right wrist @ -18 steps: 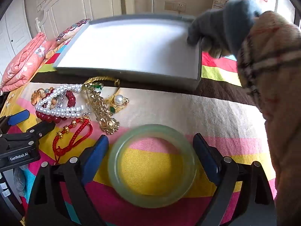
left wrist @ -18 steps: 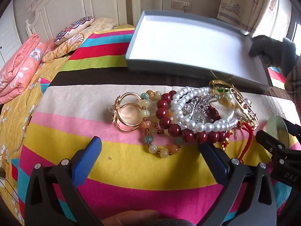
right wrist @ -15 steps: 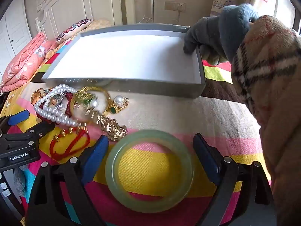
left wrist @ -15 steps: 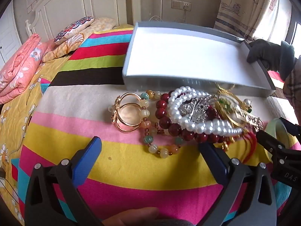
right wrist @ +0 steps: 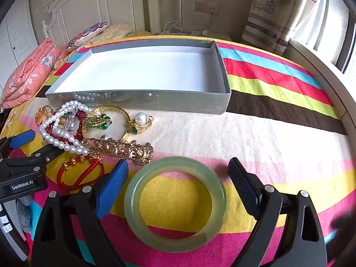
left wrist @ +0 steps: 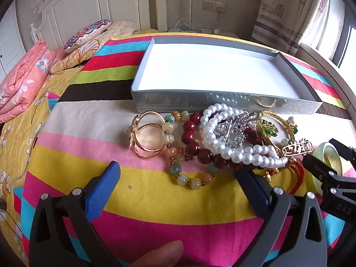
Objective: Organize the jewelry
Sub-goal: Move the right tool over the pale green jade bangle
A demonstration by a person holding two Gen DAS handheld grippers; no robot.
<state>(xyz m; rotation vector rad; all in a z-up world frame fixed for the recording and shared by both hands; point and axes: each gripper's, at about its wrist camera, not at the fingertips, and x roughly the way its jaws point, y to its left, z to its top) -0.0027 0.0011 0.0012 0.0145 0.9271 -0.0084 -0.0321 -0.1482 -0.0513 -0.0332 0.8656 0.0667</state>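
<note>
Grey tray (right wrist: 138,101) across frame centre, white inside. Jewelry pile (left wrist: 224,142) just below its front wall. Left gripper (left wrist: 178,178) spread wide, holding nothing. Right gripper (right wrist: 178,178) spread wide around green bangle (right wrist: 175,204), flat on striped bedspread (right wrist: 267,138), fingers not touching.

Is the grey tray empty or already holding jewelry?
Empty: the grey tray shows only bare white floor; the jewelry pile lies outside it on the bedspread.

Home bedroom, white headboard (left wrist: 73,6), pillows (left wrist: 89,31), striped bedspread (left wrist: 155,195), curtain (left wrist: 282,11)
</note>
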